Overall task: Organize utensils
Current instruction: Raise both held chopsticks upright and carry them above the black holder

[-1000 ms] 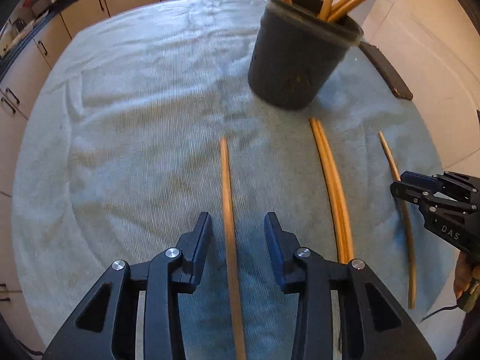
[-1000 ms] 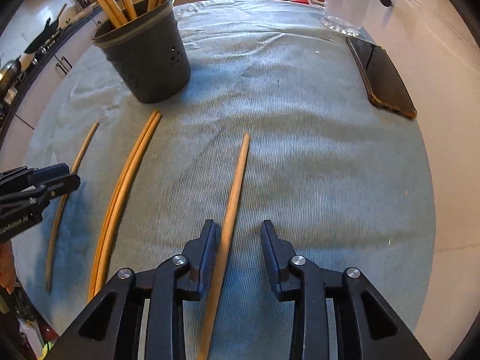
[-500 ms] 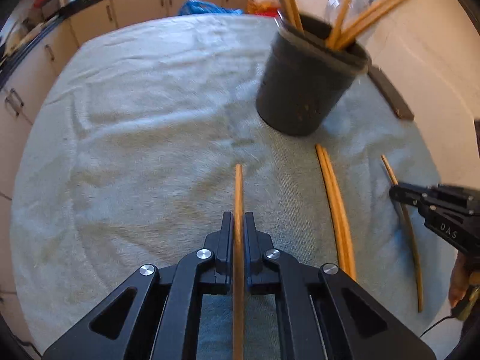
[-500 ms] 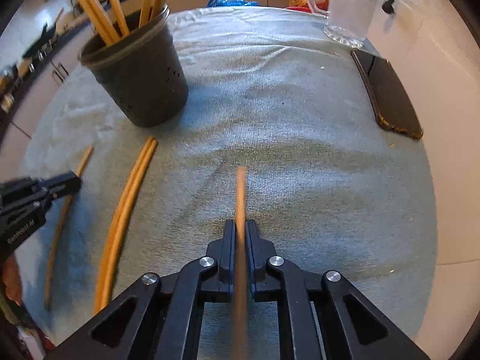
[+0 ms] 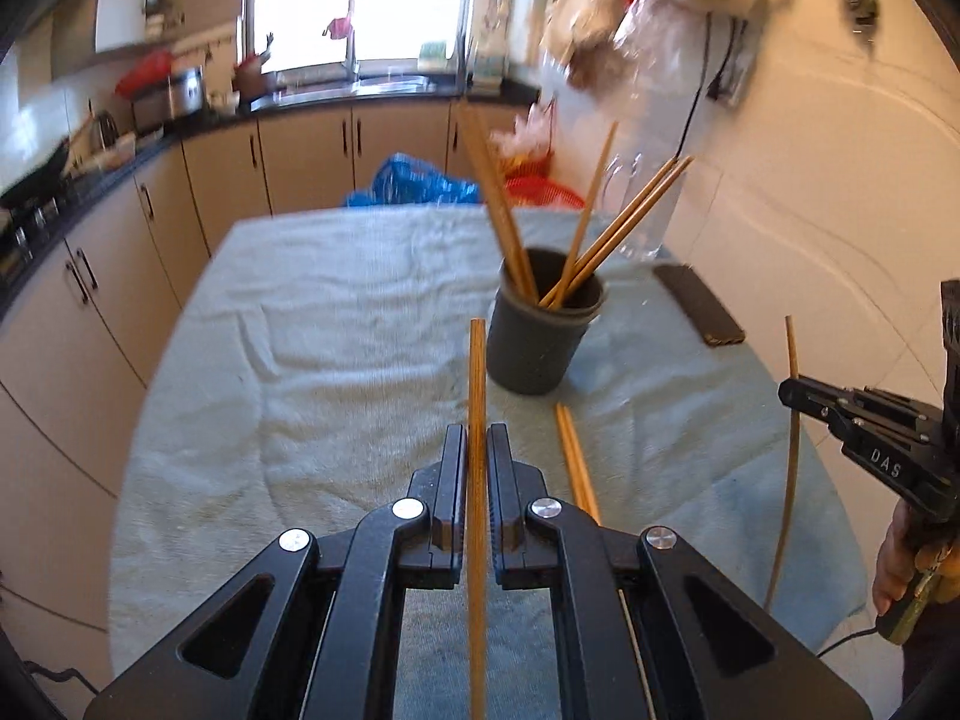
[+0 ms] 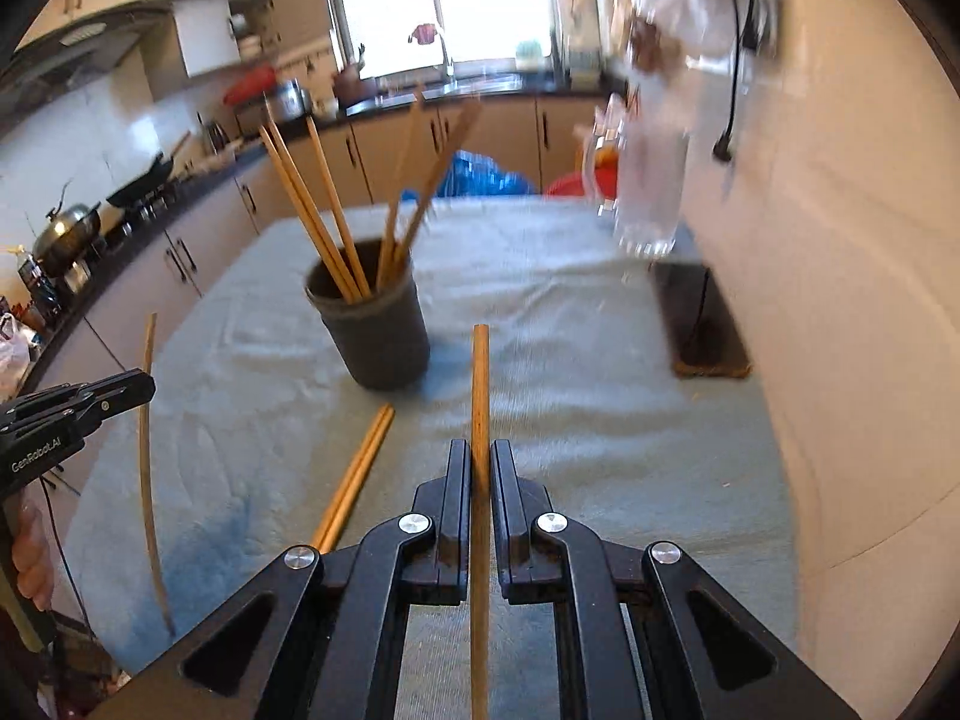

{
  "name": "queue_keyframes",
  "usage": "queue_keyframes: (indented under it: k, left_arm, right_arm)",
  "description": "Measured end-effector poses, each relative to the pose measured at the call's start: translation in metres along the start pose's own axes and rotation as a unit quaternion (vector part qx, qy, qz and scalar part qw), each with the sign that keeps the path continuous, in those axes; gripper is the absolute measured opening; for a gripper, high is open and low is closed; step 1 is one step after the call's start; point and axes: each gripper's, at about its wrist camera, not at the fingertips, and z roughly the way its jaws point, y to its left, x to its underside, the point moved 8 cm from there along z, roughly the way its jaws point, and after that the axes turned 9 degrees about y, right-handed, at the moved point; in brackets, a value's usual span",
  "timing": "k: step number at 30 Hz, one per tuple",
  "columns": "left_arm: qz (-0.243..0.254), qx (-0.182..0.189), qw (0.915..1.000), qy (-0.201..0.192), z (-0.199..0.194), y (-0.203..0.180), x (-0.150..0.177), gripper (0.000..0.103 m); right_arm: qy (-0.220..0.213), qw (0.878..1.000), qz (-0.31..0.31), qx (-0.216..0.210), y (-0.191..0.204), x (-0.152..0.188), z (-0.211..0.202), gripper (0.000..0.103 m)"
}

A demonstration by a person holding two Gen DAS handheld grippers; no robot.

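My left gripper (image 5: 477, 438) is shut on a wooden chopstick (image 5: 477, 372), lifted off the towel and pointing forward. My right gripper (image 6: 480, 456) is shut on another wooden chopstick (image 6: 480, 384), also lifted. In the left wrist view the right gripper (image 5: 792, 390) shows at the right with its chopstick (image 5: 793, 468). In the right wrist view the left gripper (image 6: 141, 387) shows at the left with its chopstick (image 6: 146, 468). A dark grey holder (image 5: 540, 336) (image 6: 375, 330) with several chopsticks stands ahead. A pair of chopsticks (image 5: 575, 462) (image 6: 355, 474) lies on the towel.
A light blue towel (image 5: 336, 336) (image 6: 600, 408) covers the table. A dark phone (image 5: 699, 303) (image 6: 699, 324) lies at the right by the wall, behind it a clear glass jug (image 6: 645, 192). Kitchen cabinets and a counter run along the left and back.
Both grippers closed on their chopsticks, then lifted them off the towel and tilted up, so the views now look across the table toward the kitchen.
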Motion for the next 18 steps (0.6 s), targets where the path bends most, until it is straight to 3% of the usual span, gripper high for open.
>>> queue_keyframes:
  k: [6,18]
  left_arm:
    - [0.039,-0.024,0.9979,-0.046,-0.039,-0.017,0.013,0.006]
    - [0.049,-0.026,0.9954,-0.079,-0.082,-0.023,0.04,0.006]
  right_arm:
    - [-0.031,0.999,-0.005,-0.004,0.007,0.006,-0.034,0.007]
    - [-0.06,0.998,-0.015,-0.005,0.012,0.031,-0.073,0.007]
